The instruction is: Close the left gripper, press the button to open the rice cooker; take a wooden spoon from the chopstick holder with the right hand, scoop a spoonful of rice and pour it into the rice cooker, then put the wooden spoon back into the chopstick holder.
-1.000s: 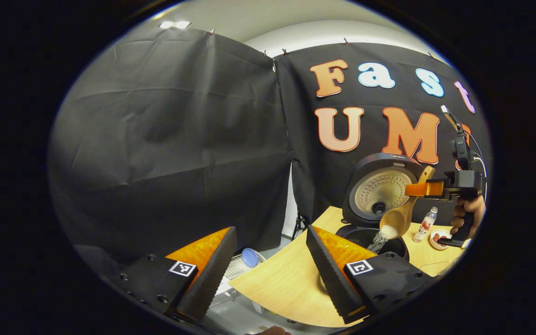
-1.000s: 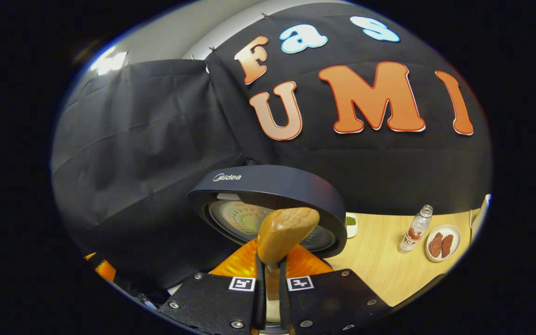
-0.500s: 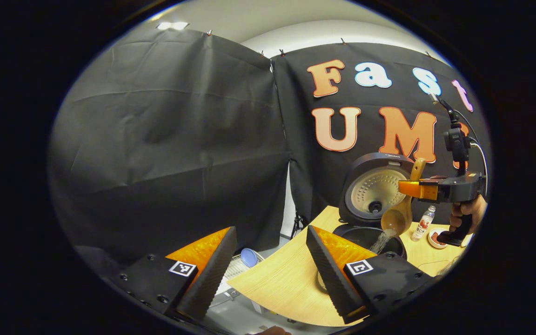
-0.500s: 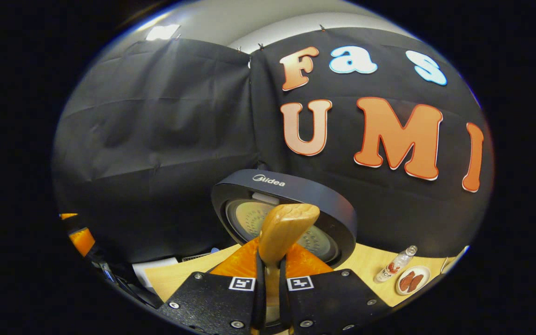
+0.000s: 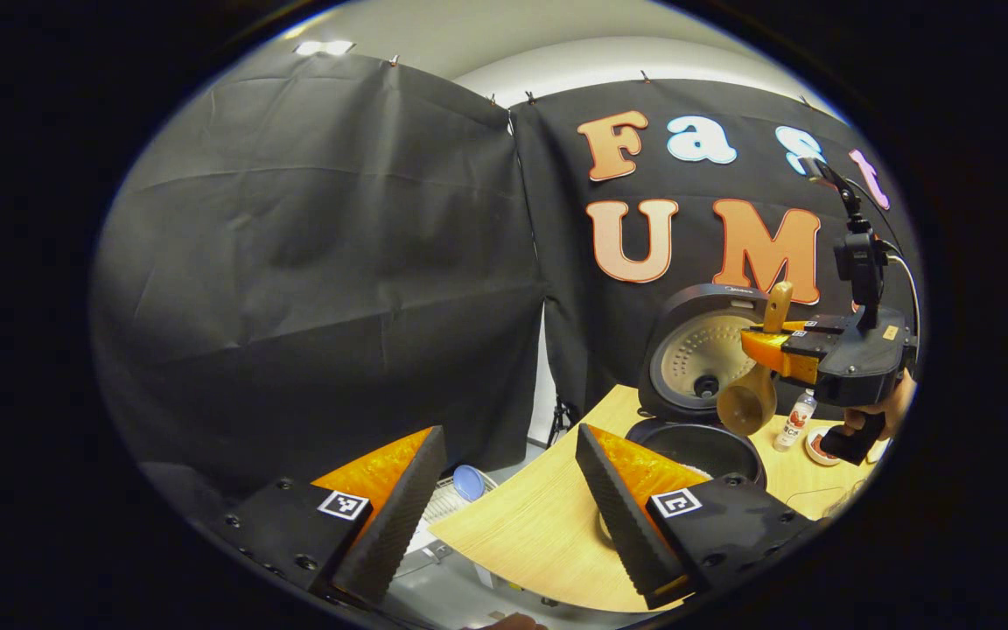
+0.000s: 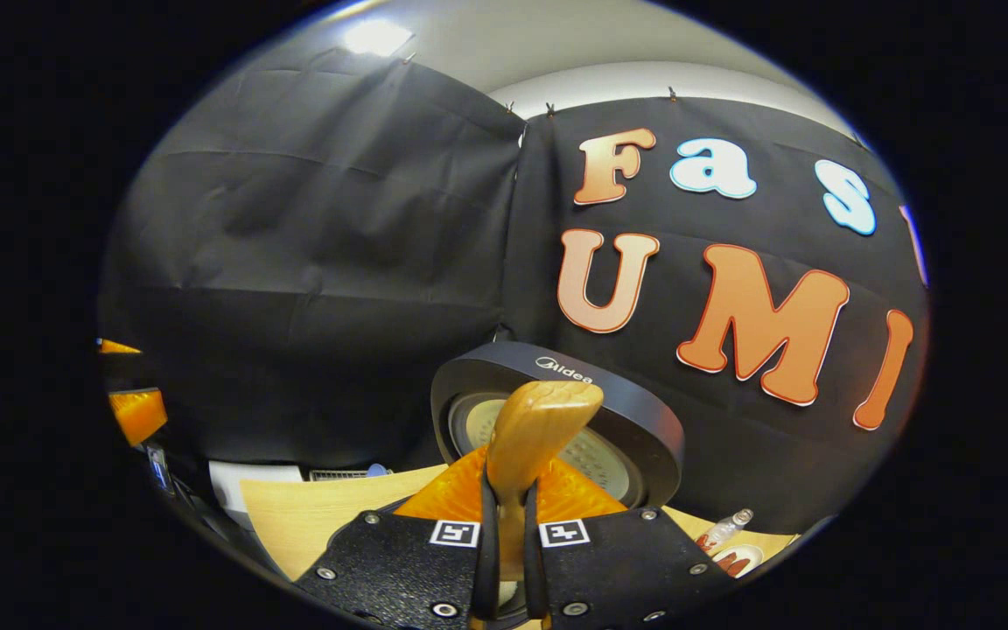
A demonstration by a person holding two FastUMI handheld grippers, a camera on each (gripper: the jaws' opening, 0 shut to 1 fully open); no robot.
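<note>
At the bottom of the left gripper view, the left gripper (image 5: 504, 490) is sitting with its fingers spread apart, grasping nothing. Beyond it, at the right of the frame, the right gripper (image 5: 762, 337) is clenching the wooden spoon (image 5: 753, 394) by its handle, bowl hanging over the open rice cooker (image 5: 701, 411) on the table (image 5: 539, 534). At the bottom centre of the right gripper view, the spoon handle is sticking up between the closed fingers (image 6: 482, 534), with the cooker's raised lid (image 6: 635, 420) standing behind.

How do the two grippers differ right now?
The left gripper has its fingers spread wide with nothing between them; the right gripper is clamped on the wooden spoon. The left gripper sits low at the table's edge; the right gripper is raised over the open rice cooker. Both have black bodies with orange fingers.
</note>
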